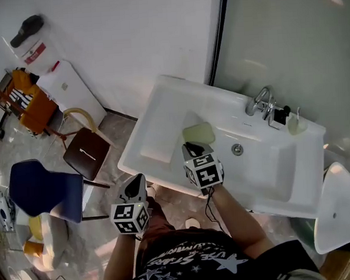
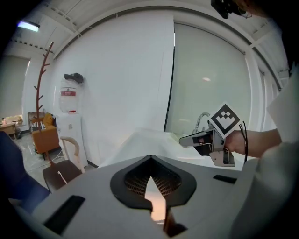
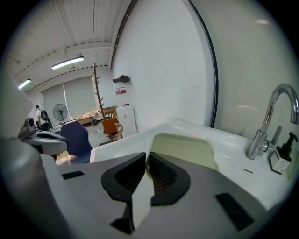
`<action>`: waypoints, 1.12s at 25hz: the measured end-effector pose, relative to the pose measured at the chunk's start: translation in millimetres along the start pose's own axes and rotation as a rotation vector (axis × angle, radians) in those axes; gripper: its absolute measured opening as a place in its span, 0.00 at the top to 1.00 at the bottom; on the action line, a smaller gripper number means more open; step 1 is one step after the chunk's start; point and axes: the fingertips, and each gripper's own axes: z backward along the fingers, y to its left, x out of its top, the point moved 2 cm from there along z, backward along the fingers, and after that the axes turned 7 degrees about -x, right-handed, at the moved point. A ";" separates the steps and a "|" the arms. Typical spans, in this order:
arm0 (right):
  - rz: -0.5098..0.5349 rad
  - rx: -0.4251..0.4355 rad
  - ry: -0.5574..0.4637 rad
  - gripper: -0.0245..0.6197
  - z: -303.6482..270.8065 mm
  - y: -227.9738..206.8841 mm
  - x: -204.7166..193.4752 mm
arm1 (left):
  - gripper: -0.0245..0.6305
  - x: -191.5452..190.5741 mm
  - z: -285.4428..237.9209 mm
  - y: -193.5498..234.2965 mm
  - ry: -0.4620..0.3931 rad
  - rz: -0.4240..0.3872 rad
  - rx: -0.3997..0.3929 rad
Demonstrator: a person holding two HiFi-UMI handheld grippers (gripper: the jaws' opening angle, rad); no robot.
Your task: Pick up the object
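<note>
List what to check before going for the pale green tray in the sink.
1. Target found: pale green tray lies in the basin of the sink. Ok.
2. Right gripper near the target: over the basin, just short of the tray's near edge. Ok.
3. Right gripper ready to take it: jaws together with nothing between them, so they must open first. Not ok.
4. Left gripper out of the way: outside the sink's front edge, jaws together, empty. Ok.
5. Faucet clear of the tray: well apart. Ok.
6. Tray's near rim free to be gripped: hidden behind the right gripper. Cannot tell.
</note>
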 end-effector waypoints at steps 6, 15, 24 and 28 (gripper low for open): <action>0.013 0.071 0.014 0.91 21.2 13.4 -23.8 | 0.94 -18.1 46.8 -25.5 -0.026 0.040 0.085; 0.006 0.119 0.000 0.91 20.9 36.7 -26.5 | 0.94 -41.5 75.0 -27.0 -0.043 0.097 0.139; 0.047 0.123 0.008 0.91 41.1 71.1 -44.1 | 0.94 -82.6 132.8 -29.8 -0.052 0.168 0.187; 0.063 0.127 0.011 0.91 72.6 86.0 -60.8 | 0.94 -99.0 165.8 -44.0 -0.060 0.183 0.201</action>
